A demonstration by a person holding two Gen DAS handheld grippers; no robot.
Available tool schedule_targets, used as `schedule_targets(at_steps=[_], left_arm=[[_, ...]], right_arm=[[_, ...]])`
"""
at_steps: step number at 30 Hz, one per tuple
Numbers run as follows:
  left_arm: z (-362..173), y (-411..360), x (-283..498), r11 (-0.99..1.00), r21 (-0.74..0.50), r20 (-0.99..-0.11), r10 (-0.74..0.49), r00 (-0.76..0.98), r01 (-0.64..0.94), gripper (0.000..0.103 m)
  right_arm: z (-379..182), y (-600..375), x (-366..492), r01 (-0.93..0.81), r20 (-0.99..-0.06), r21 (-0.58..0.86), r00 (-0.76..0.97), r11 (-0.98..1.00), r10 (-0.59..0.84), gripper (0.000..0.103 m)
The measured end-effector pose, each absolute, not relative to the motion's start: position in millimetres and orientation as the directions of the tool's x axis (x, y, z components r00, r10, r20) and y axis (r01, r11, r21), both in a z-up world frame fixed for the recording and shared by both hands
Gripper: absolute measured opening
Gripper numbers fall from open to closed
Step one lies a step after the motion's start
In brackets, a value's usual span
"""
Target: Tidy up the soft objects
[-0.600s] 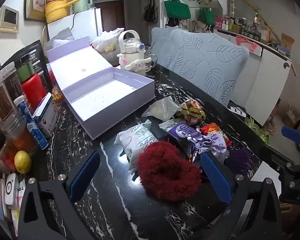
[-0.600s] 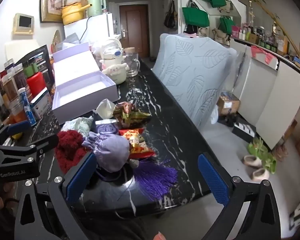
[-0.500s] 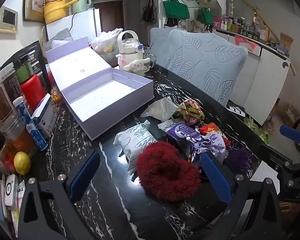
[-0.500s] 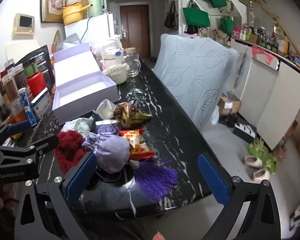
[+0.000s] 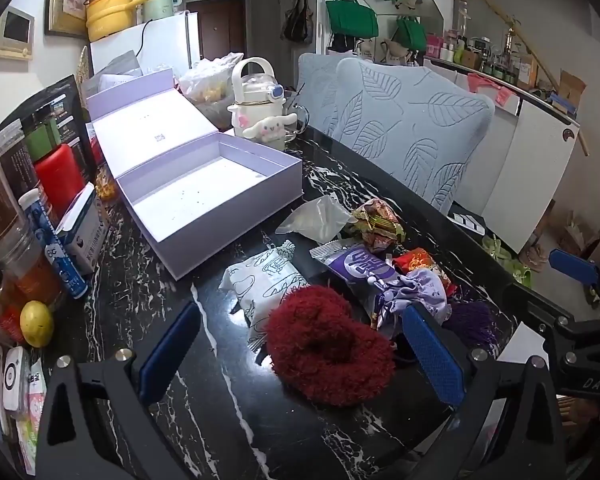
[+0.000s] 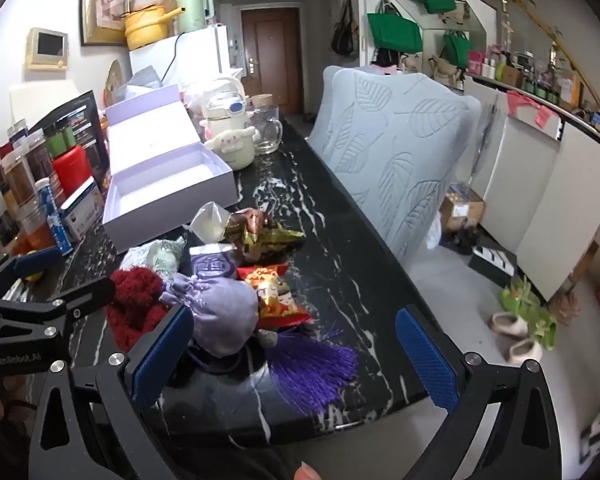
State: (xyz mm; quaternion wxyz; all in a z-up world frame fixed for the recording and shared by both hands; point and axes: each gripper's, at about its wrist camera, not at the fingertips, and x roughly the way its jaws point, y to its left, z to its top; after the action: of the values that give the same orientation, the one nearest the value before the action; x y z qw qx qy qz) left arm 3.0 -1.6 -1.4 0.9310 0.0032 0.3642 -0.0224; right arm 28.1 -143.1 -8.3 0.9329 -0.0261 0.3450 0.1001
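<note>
My right gripper (image 6: 296, 356) hangs wide open over the purple tassel (image 6: 312, 364); lilac pouch (image 6: 220, 312) at ten o'clock, open lavender box (image 6: 168, 196) at eleven.

Holding left gripper (image 5: 300, 354) and right gripper (image 6: 294, 356) side by side, both tilting downward, jaws spread wide, gripping nothing; fingertip (image 6: 306, 472) showing at bottom edge.

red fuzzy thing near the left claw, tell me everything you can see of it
The red fuzzy thing is a dark red, shaggy yarn-like puff, rounded with a dimple in its middle. It lies flat on the black marbled table, between the open left claw's fingers but ungripped. Its far edge overlaps a white printed pouch.
</note>
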Motion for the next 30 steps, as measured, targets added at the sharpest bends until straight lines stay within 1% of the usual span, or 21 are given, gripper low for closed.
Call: schedule_targets(at_steps=[8,11,15,19,30], left_arm=[[-1.0,1.8,1.5,1.0,-0.003,-0.677,-0.023,0.736,0.028,0.103],[-1.5,2.8,1.2,0.999,-0.025,-0.678,-0.045,0.734,0.038,0.103],[-2.7,2.2,0.9,0.999,-0.014,-0.678,-0.035,0.734,0.034,0.103],[-2.1,2.2,-1.0,0.999,-0.035,-0.674,-0.054,0.737,0.041,0.103],[0.0,-1.0,-1.5,0.998,-0.041,-0.671,-0.067,0.738,0.053,0.103]], right_arm=[[-5.8,-138.1,27.7,-0.213,-0.643,-0.003,0.748,0.977,0.162,0.103],[-6.2,-136.7,27.1,-0.216,-0.642,-0.014,0.751,0.976,0.156,0.103],[-5.6,-135.0,25.9,-0.223,-0.636,-0.027,0.756,0.974,0.155,0.103],[-4.9,-135.6,25.1,-0.224,-0.637,-0.028,0.755,0.974,0.155,0.103],[-2.1,-134.5,25.9,-0.23,-0.64,-0.035,0.753,0.973,0.155,0.103]])
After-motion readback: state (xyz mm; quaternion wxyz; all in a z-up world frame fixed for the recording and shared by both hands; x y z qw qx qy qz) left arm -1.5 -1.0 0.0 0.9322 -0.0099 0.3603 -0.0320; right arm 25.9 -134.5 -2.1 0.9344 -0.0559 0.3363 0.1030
